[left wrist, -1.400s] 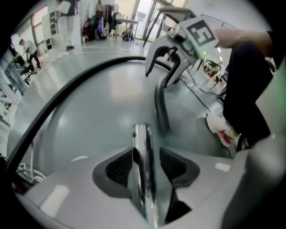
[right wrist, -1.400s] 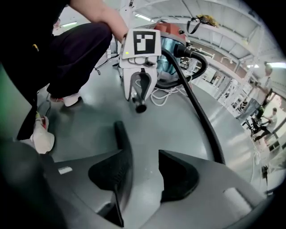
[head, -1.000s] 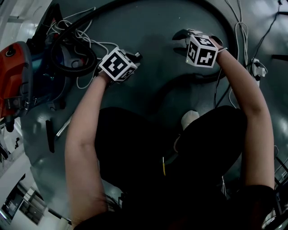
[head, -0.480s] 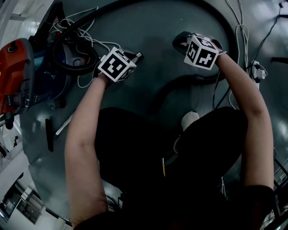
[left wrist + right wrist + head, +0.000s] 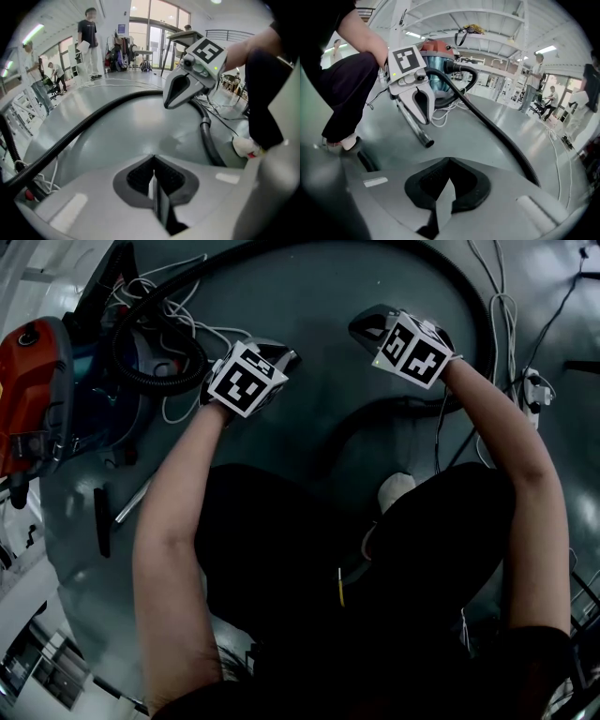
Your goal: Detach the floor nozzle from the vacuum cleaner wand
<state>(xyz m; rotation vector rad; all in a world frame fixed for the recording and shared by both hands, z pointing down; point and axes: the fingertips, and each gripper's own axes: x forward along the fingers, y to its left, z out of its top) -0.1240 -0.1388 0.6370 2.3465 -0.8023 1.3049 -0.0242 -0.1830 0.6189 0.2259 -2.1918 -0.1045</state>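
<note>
A bare metal wand (image 5: 414, 124) lies on the grey floor with its open end towards me; in the head view the wand (image 5: 133, 503) is at the left, next to a flat black bar (image 5: 101, 521) that I cannot identify. The red and blue vacuum body (image 5: 37, 395) stands at the far left, and its black ribbed hose (image 5: 309, 247) arcs round the floor. My left gripper (image 5: 289, 356) and right gripper (image 5: 358, 329) hover over bare floor, both shut with nothing between the jaws. They face each other, apart from the wand and the hose.
White cables (image 5: 502, 315) and a power strip (image 5: 539, 381) lie at the right. A curved black hose section (image 5: 375, 413) runs by my shoe (image 5: 396, 488). People stand far off (image 5: 89, 42), and shelving is behind the vacuum body (image 5: 440, 70).
Both grippers' jaws went from open to shut on nothing. Both grippers lifted a little off the floor, and the right one rolled.
</note>
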